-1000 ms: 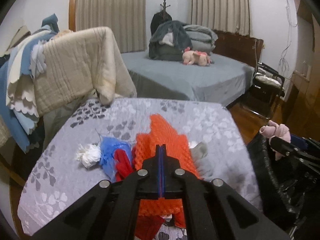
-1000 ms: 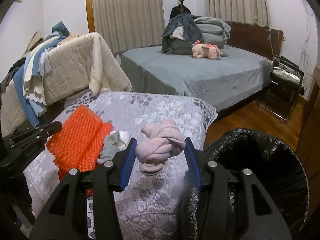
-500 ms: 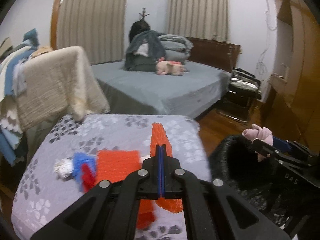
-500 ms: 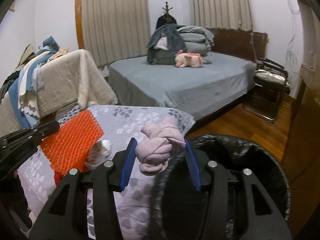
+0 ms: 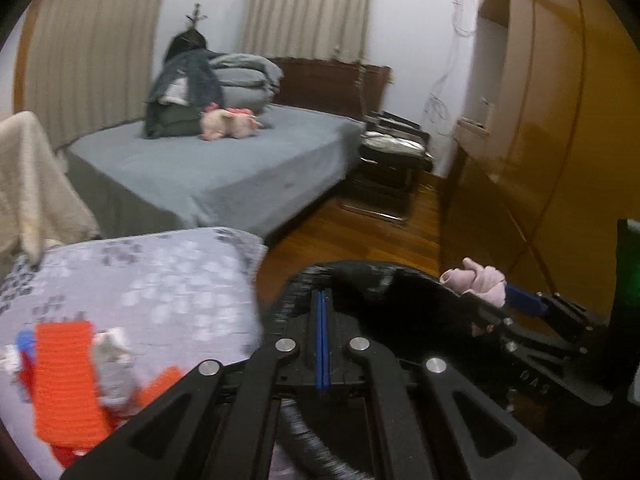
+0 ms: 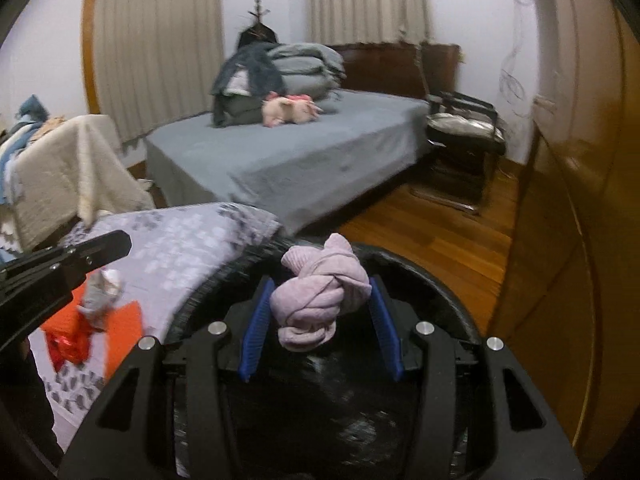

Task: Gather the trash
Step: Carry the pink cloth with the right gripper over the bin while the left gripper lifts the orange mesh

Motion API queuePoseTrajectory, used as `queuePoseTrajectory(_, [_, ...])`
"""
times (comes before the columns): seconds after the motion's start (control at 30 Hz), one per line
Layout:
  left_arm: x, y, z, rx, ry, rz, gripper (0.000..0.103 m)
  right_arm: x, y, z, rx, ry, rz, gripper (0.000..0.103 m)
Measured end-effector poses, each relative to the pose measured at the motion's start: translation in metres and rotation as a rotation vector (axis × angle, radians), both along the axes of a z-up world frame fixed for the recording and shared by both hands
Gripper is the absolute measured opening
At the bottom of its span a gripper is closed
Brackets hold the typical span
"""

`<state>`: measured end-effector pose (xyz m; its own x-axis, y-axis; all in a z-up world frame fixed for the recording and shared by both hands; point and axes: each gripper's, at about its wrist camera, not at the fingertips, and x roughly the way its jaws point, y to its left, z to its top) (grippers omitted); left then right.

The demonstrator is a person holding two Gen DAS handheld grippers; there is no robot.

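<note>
My right gripper is shut on a pink knotted cloth bundle and holds it over the mouth of a black trash bag. The bundle also shows at the right of the left wrist view, above the bag's rim. My left gripper is shut, its blue pads pressed together with nothing visible between them, and its tips are over the bag's near rim. Orange netting, a grey crumpled scrap and red and blue bits lie on the flower-patterned table cover at the left.
A grey bed with piled clothes and a pink soft toy stands behind. A black folding chair is beside it, and a wooden wardrobe runs along the right. Blankets hang at the left. Wooden floor lies between.
Both grippers have swung right, from above the table to over the black bag. The pink bundle stayed in the right gripper. The orange netting now lies off to the left.
</note>
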<state>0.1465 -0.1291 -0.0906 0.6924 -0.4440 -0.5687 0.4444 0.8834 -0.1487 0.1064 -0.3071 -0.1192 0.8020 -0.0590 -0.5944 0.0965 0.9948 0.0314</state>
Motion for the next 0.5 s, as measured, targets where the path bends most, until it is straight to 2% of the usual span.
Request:
queuePoseTrajectory(0.13, [-0.001,-0.023,-0.01,0.01,0.028,-0.034,0.0,-0.006,-0.017,-0.016,0.004,0.028,-0.038,0.047])
queuePoseTrajectory(0.27, [-0.013,-0.01,-0.013,0.031,0.02,-0.003,0.003,-0.004,-0.017,-0.026,0.025,0.039,-0.026,0.047])
queuePoseTrajectory(0.3, [-0.015,0.0,-0.015,0.041,0.021,0.023,0.007,-0.003,-0.013,-0.027,0.025,0.038,-0.013,0.047])
queuePoseTrajectory(0.33, [-0.018,0.01,-0.017,0.051,0.025,0.05,0.018,-0.002,-0.008,-0.027,0.028,0.034,0.003,0.047])
queuePoseTrajectory(0.43, [-0.026,0.04,-0.025,0.08,0.024,0.14,0.04,0.002,0.011,-0.026,0.037,0.02,0.047,0.047])
queuePoseTrajectory(0.5, [-0.03,0.06,-0.034,0.103,0.035,0.198,0.049,0.004,0.028,-0.028,0.05,0.009,0.079,0.047])
